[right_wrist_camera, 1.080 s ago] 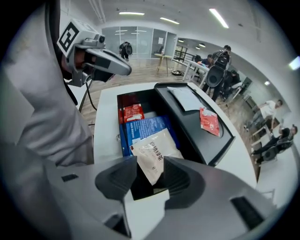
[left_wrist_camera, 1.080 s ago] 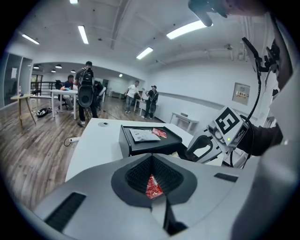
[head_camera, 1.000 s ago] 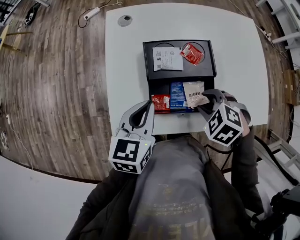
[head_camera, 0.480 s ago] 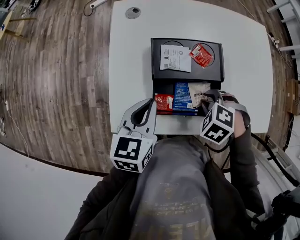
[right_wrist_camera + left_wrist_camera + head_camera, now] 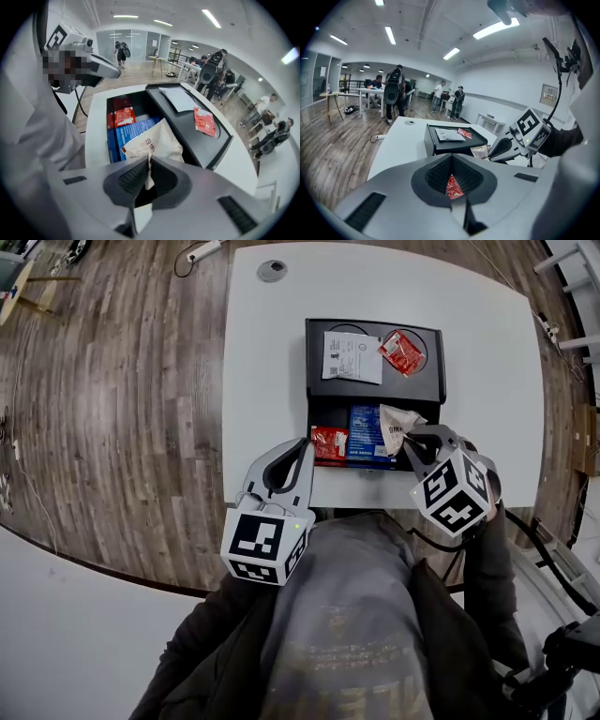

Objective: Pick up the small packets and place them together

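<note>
Our right gripper (image 5: 149,164) is at the near right of the black tray (image 5: 422,385) on the tabletop (image 5: 262,362). Its jaws have just been closing and now pinch the near edge of the pale packet (image 5: 154,138). Our left gripper (image 5: 300,448) is closed tight, just near of the red packet (image 5: 325,442) at the tray's near left.

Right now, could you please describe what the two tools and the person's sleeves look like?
The left tool and right tool have light grey moulded shells with dark ribbed pads, and each carries a white cube printed with black square markers. The sleeves are dark, over a grey shirt.
</note>
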The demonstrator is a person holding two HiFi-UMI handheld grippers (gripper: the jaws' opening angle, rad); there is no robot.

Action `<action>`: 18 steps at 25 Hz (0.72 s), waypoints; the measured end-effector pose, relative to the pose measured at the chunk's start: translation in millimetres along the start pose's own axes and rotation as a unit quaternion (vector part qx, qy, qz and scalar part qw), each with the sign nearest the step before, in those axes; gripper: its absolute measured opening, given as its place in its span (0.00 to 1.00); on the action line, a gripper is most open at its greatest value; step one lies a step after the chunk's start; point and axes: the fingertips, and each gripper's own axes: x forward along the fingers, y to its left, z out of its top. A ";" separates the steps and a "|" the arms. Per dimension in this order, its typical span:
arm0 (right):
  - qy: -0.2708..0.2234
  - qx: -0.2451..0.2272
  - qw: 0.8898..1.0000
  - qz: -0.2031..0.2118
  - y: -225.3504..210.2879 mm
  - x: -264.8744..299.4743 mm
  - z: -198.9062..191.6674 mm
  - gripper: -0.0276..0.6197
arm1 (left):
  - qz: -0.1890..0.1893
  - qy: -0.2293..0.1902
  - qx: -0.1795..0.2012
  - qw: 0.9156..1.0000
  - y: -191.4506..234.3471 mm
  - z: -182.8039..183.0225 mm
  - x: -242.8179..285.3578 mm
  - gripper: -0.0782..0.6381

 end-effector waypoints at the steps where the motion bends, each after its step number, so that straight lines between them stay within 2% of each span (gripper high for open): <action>1: -0.003 -0.001 1.000 -0.001 1.4 -2.5 2.2 0.08 | -0.001 -0.004 0.003 1.000 -1.1 1.7 -1.1 0.11; 5: -0.013 -0.004 1.000 -0.007 11.2 -8.1 10.3 0.08 | -0.006 -0.022 0.013 1.000 -4.9 9.8 -9.5 0.11; 9: -0.051 0.003 0.999 -0.018 13.4 -28.2 33.1 0.08 | -0.005 -0.037 0.015 0.999 -3.9 17.2 -17.7 0.11; 13: -0.086 0.008 0.995 -0.040 -1.9 -50.9 53.0 0.08 | -0.010 -0.048 0.023 0.999 -7.2 26.1 -19.2 0.11; 18: -0.097 0.011 0.993 -0.074 -30.9 -63.4 61.8 0.08 | -0.003 -0.055 0.028 0.998 -3.0 36.8 -16.6 0.11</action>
